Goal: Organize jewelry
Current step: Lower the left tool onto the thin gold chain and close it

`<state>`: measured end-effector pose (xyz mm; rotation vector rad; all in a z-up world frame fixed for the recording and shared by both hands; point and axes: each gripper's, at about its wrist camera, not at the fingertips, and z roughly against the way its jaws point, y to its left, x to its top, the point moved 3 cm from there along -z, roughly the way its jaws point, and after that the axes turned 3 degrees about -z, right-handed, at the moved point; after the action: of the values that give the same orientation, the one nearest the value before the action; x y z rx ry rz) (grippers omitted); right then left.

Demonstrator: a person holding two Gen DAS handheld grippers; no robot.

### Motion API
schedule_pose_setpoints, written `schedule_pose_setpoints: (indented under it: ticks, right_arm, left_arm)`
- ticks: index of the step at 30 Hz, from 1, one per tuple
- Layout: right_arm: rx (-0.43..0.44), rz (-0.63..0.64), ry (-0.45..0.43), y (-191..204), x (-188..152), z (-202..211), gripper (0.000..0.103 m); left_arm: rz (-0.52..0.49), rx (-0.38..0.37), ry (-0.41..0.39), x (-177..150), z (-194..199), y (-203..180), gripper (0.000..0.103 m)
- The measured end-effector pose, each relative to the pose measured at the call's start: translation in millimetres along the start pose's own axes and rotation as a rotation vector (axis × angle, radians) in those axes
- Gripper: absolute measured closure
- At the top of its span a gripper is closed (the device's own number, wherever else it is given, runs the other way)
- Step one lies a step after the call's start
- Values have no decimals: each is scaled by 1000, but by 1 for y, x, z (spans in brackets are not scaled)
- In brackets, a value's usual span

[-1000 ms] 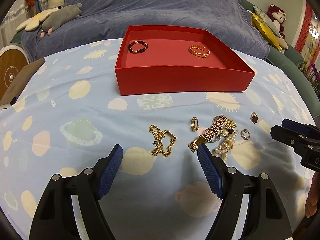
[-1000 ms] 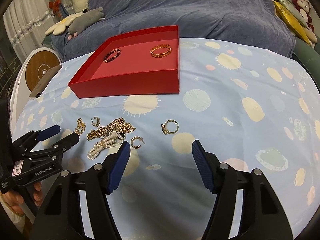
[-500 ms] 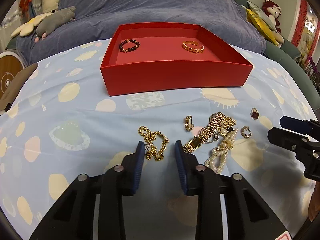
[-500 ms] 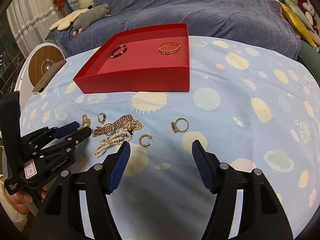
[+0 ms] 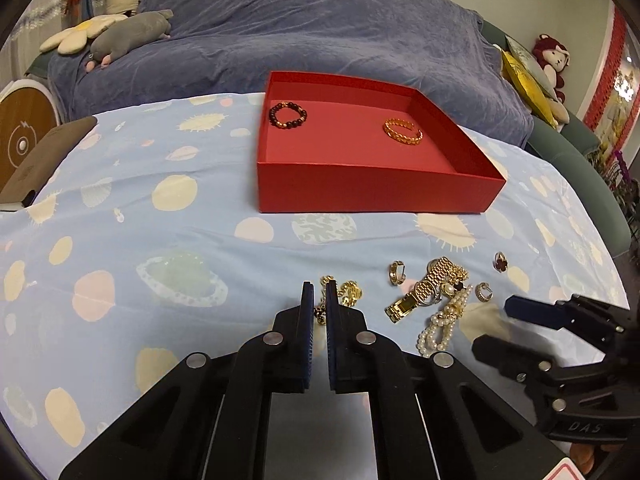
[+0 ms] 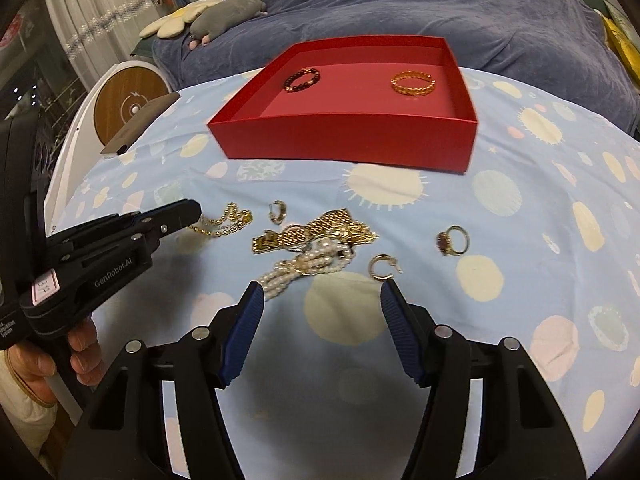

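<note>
My left gripper (image 5: pixel 319 294) is shut on a gold chain necklace (image 5: pixel 348 292) lying on the blue patterned cloth; the chain (image 6: pixel 224 222) trails from its tips (image 6: pixel 192 212). To its right lie a gold watch (image 6: pixel 312 232), pearl strands (image 6: pixel 308 266), a hoop earring (image 6: pixel 382 268) and a red-stone ring (image 6: pixel 452 240). My right gripper (image 6: pixel 322 296) hovers just short of the pearls and hoop, its jaws closing with only cloth between them. The red box (image 5: pixel 376 196) behind holds a dark bead bracelet (image 5: pixel 288 115) and a gold bracelet (image 5: pixel 403 131).
A small gold earring (image 6: pixel 278 212) lies beside the watch. A dark flat case (image 5: pixel 44 160) and a round wooden disc (image 5: pixel 24 136) sit at the cloth's left edge. Plush toys (image 5: pixel 128 32) rest on the blue-covered sofa behind. A hand (image 6: pixel 80 344) holds the left gripper.
The left gripper's jaws closed from wide open onto the gold chain and lifted slightly. The right gripper shifted left toward the pearls and hoop, its jaws narrowing a little.
</note>
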<state>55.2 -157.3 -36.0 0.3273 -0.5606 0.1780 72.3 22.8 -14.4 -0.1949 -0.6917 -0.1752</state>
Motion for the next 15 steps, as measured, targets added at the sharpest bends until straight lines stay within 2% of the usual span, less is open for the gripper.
schedule_pose_setpoints:
  ticks: [6, 13, 15]
  right_arm:
    - [18, 15, 36, 13, -1, -22, 55]
    - [35, -41, 5, 6, 8, -27, 57]
    - [8, -30, -7, 5, 9, -29, 65]
  left_arm:
    - [47, 6, -23, 2, 14, 19, 99]
    - [60, -6, -18, 2, 15, 21, 99]
    - [59, -11, -15, 2, 13, 19, 99]
